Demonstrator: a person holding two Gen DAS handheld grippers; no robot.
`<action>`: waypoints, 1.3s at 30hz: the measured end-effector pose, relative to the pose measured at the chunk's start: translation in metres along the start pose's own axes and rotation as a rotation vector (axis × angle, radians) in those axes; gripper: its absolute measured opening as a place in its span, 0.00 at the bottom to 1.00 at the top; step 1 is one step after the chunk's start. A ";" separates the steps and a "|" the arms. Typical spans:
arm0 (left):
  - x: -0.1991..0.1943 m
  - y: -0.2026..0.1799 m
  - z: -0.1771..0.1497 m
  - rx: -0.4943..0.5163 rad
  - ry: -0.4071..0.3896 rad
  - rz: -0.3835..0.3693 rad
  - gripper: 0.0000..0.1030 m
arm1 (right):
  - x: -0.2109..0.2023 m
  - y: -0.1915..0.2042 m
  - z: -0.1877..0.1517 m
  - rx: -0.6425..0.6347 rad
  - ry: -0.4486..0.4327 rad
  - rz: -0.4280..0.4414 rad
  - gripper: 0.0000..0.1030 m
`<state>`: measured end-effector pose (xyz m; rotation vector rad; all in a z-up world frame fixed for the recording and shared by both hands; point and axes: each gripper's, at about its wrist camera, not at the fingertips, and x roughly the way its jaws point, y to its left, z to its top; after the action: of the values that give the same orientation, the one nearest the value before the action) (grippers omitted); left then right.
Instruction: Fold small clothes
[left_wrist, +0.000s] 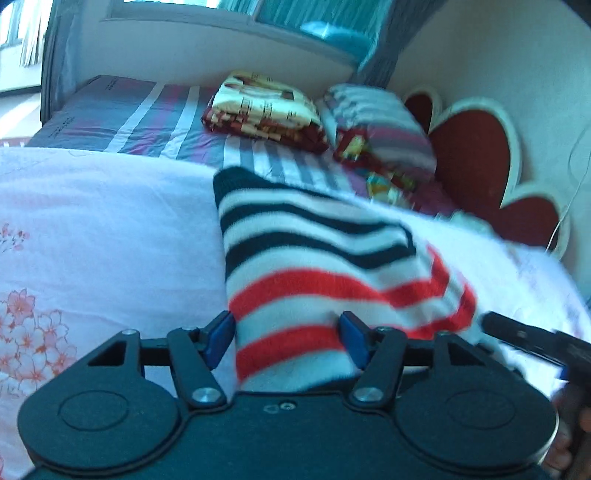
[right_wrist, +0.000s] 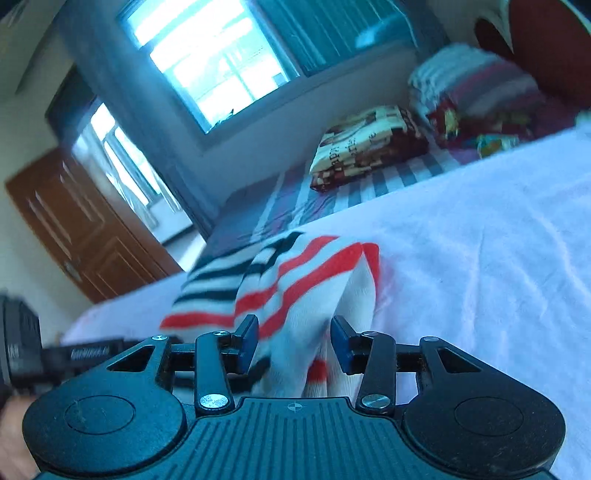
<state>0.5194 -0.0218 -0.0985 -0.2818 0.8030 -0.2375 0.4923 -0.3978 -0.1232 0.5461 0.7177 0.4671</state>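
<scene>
A small striped knit garment, navy-and-white at the far end and red-and-white at the near end, lies on a pale pink floral sheet. My left gripper is open, its blue pads either side of the garment's near red-striped edge. The garment also shows in the right wrist view, bunched and partly lifted. My right gripper is open with the garment's white-and-red edge between its pads. The right gripper's finger shows at the right of the left wrist view.
A folded cream-and-maroon blanket and a striped pillow lie further back on the striped bed sheet. A red heart-shaped headboard stands at right. A window and a wooden door are beyond.
</scene>
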 end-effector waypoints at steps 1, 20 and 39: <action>0.000 0.005 0.002 -0.015 -0.008 -0.011 0.55 | 0.006 -0.006 0.008 0.041 0.012 0.020 0.42; -0.045 -0.007 -0.029 0.095 -0.038 -0.015 0.47 | -0.067 0.069 -0.043 -0.422 0.045 -0.054 0.07; -0.080 -0.035 -0.084 0.212 -0.062 0.160 0.52 | -0.078 0.078 -0.086 -0.610 0.096 -0.164 0.07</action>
<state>0.3999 -0.0425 -0.0887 -0.0246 0.7288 -0.1606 0.3621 -0.3565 -0.0921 -0.1072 0.6627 0.5304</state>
